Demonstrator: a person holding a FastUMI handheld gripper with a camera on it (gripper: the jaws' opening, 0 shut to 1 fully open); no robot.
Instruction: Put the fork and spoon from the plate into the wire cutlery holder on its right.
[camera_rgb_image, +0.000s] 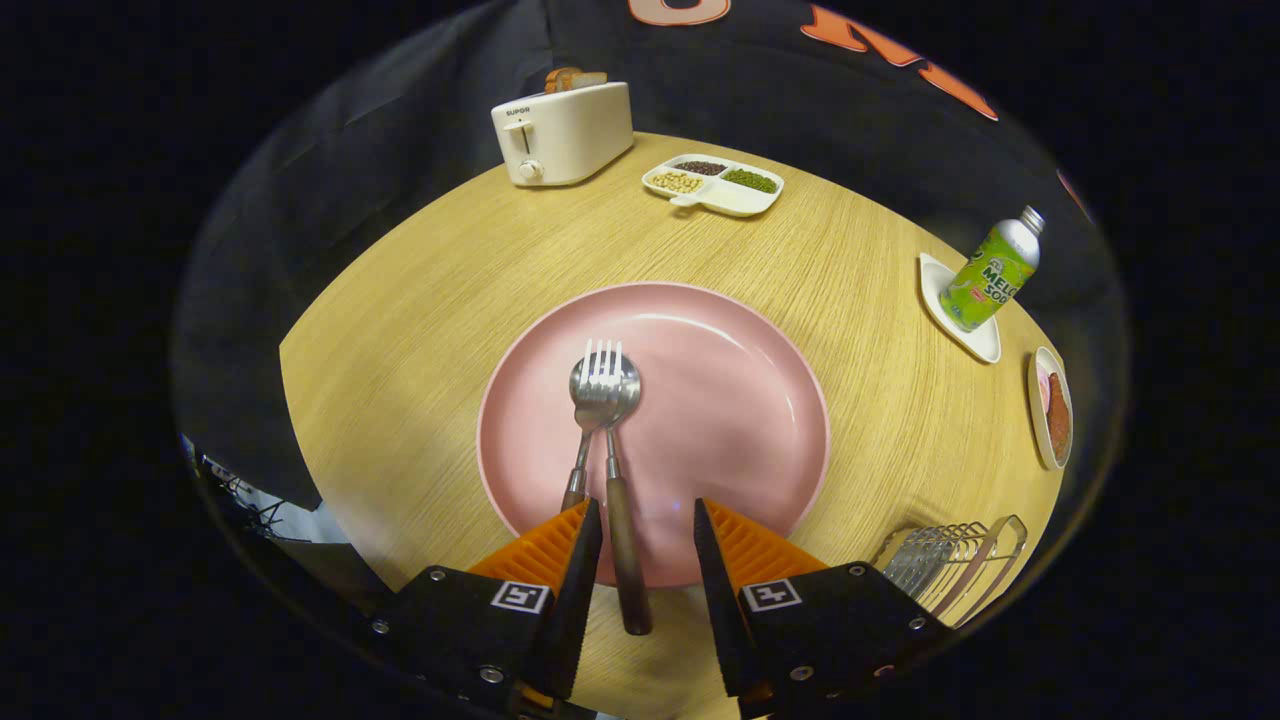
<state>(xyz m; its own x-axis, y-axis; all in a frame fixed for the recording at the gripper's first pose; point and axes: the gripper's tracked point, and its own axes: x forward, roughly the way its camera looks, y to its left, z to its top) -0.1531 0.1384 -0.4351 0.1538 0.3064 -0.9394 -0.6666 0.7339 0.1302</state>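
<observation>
The gripper (648, 520) is hovering over the near rim of the pink plate (740, 400) with its jaws spread and gripping nothing. The fork (592, 400) and spoon (612, 440) are lying crossed on the plate, the fork's tines resting over the spoon's bowl. The fork's handle is slipping under the left finger, while the spoon's wooden handle is running between the fingers, close to the left one and reaching past the plate's rim.

The likely trouble: because the two are overlapping, closing on one handle may drag or tip the other, and an off-centre pinch could let the spoon swing or slide out.

On the containers, going left to right: the toaster (563, 132) is holding a slice of bread (572, 78); the divided dish (713, 184) is carrying beans or grains in three sections; a soda bottle (992, 268) is standing on a white coaster (975, 335); the wire cutlery holder (950, 562), right of the plate, appears to be holding nothing yet.
</observation>
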